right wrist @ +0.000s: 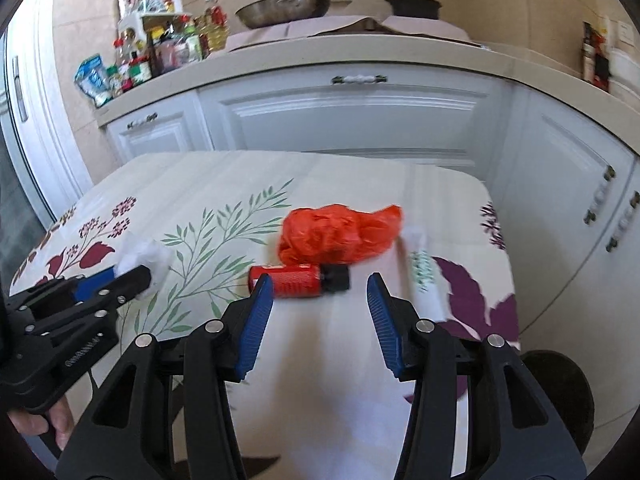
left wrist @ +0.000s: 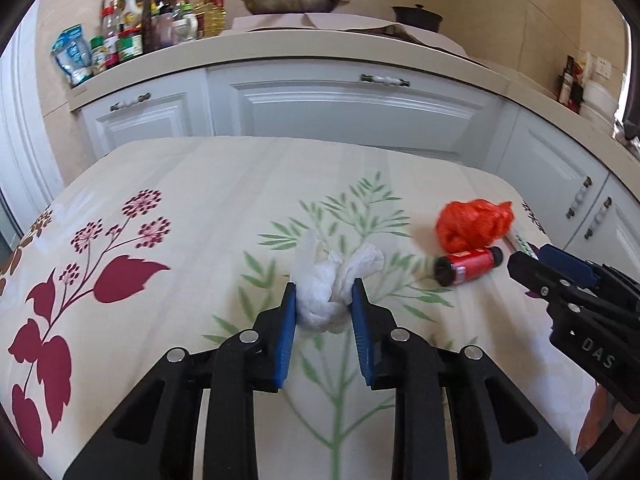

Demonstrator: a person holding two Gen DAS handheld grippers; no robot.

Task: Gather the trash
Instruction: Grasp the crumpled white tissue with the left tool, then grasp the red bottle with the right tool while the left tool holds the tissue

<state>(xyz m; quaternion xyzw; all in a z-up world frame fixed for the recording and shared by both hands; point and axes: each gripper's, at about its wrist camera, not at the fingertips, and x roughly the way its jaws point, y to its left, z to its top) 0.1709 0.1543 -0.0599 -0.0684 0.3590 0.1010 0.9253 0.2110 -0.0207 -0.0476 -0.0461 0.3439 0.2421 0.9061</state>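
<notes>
Four bits of trash on the flowered counter; my left tongs have the first.

One crumpled white tissue wad sits pinched between my left tongs' blue pads at counter centre. My right tongs stand spread, nothing between them, just short of one red bottle with a black cap, lying on its side. One orange plastic bag is bunched right behind the bottle. One white wrapper, green print, lies just right of the bag.
</notes>
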